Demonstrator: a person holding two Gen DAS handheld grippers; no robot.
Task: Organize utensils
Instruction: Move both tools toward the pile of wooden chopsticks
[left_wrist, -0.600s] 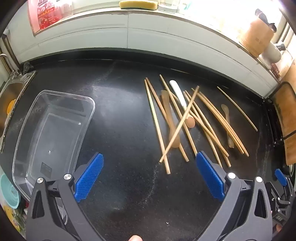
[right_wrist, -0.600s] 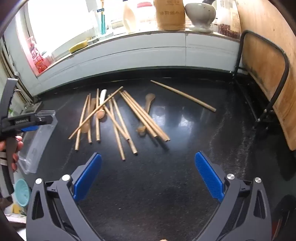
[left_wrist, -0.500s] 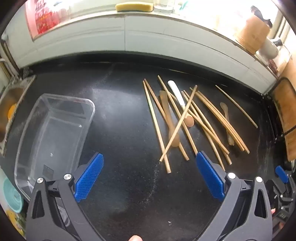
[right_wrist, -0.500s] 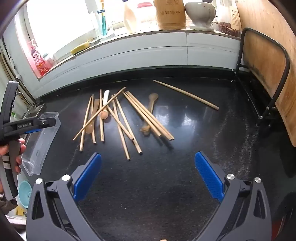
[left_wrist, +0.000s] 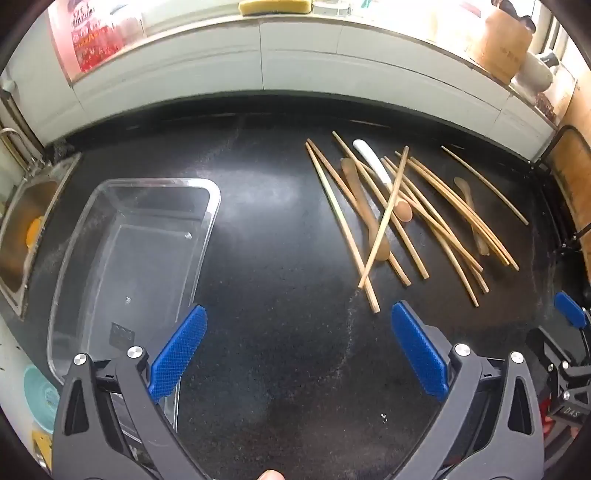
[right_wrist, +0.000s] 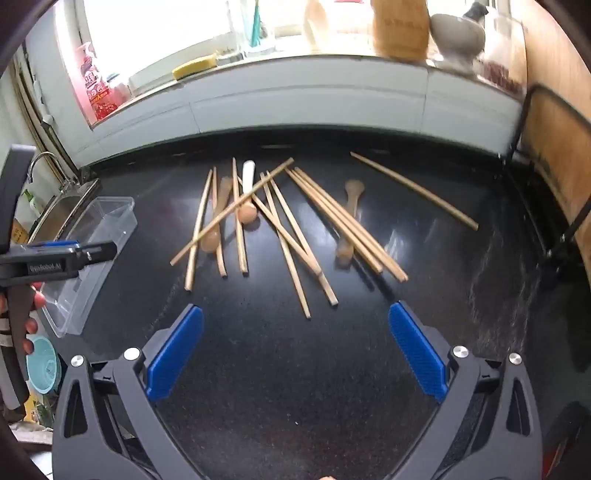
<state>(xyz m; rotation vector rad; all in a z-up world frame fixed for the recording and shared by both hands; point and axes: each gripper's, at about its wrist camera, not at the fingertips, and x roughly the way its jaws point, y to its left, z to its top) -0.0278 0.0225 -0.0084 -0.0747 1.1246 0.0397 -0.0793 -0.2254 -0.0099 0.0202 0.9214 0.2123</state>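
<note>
Several wooden chopsticks (left_wrist: 384, 218) (right_wrist: 295, 229) lie scattered and crossed on the black counter, mixed with wooden spoons (left_wrist: 365, 210) (right_wrist: 351, 218) and a white-handled spoon (left_wrist: 373, 166) (right_wrist: 248, 177). One chopstick (right_wrist: 413, 190) lies apart at the right. An empty clear plastic bin (left_wrist: 125, 266) (right_wrist: 88, 254) sits at the left. My left gripper (left_wrist: 295, 347) hangs open above bare counter between bin and pile. My right gripper (right_wrist: 295, 347) is open too, just short of the pile's near ends. Nothing sits between either pair of blue pads.
A steel sink (left_wrist: 22, 229) lies left of the bin, a teal bowl (right_wrist: 44, 365) below it. A black wire rack with a wooden board (right_wrist: 554, 155) bounds the right. The white sill holds a sponge (left_wrist: 275, 6), jars and a red bottle (right_wrist: 94, 88).
Both views have shifted: the pile and bin now sit lower and nearer in the left view, and the pile is more centred in the right view. Both grippers stay open.
</note>
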